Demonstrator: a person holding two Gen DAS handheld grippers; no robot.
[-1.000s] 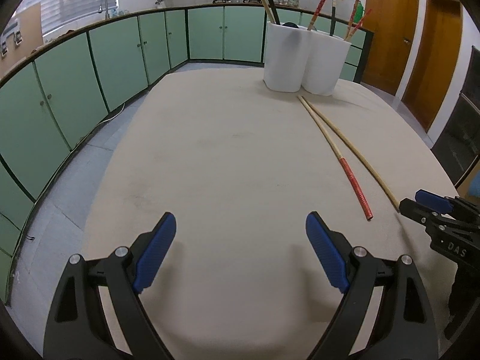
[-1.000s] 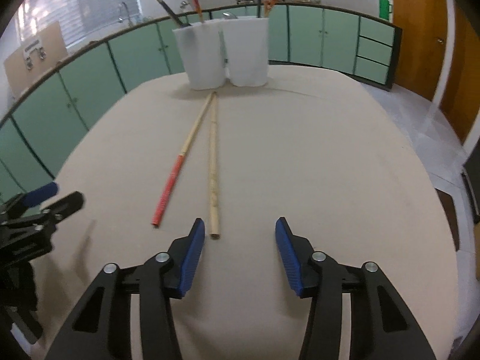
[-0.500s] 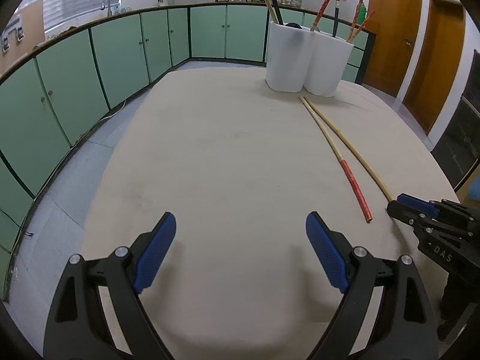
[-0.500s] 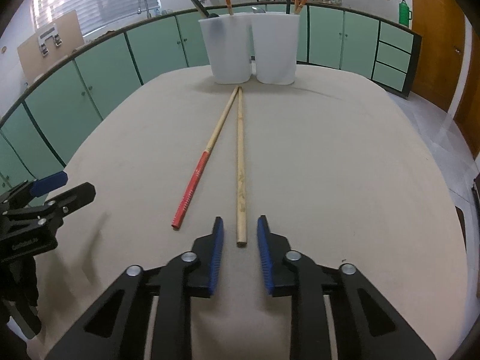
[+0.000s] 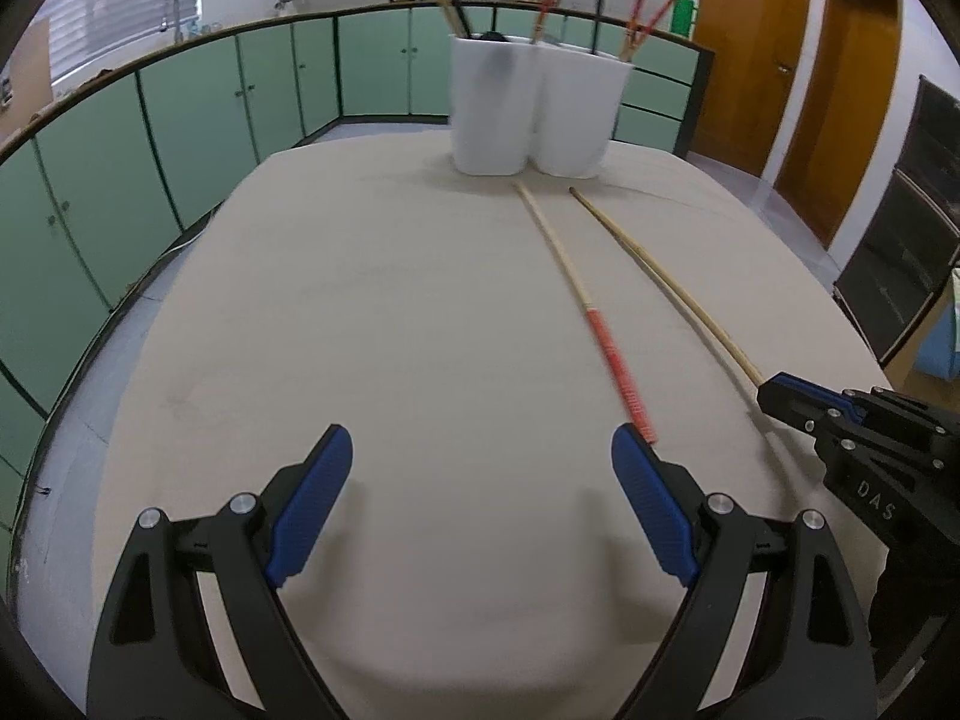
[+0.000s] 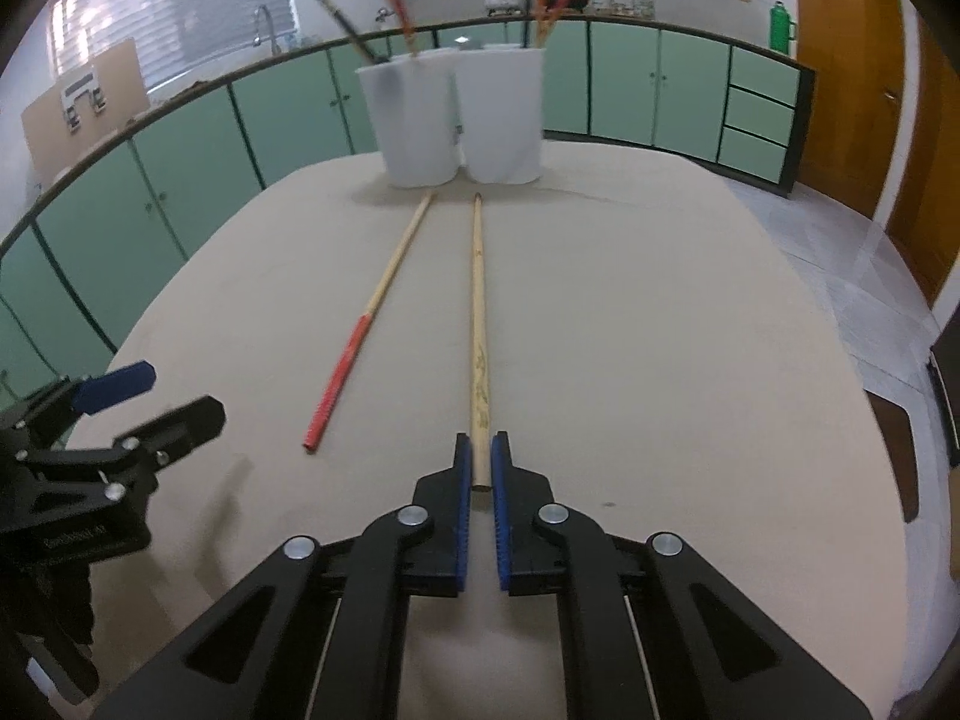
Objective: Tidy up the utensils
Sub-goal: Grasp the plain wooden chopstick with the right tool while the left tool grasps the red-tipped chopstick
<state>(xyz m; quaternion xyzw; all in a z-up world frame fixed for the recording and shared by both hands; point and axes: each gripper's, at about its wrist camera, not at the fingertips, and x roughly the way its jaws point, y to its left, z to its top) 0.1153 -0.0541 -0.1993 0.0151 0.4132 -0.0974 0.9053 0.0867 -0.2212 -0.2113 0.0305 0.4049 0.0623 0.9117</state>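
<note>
Both wrist views look low, obliquely down the beige table (image 5: 420, 300) toward two white plastic tubs (image 6: 456, 120), sharing them.

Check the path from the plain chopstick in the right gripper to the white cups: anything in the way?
Nothing visible. The right gripper is shut on the near end of the plain chopstick, and bare table runs to the white cups. The red-tipped chopstick lies apart, beside the open left gripper.

light: bright, even daylight from blinded window (image 6: 180, 6) upper left, slightly blown out | shadows: soft, faint on bench (image 5: 420, 330) | blur: slight motion smear on red-tipped chopstick (image 5: 624, 384) in left view | distortion: strong fisheye, dark vignetted corners, cabinets bowed
</note>
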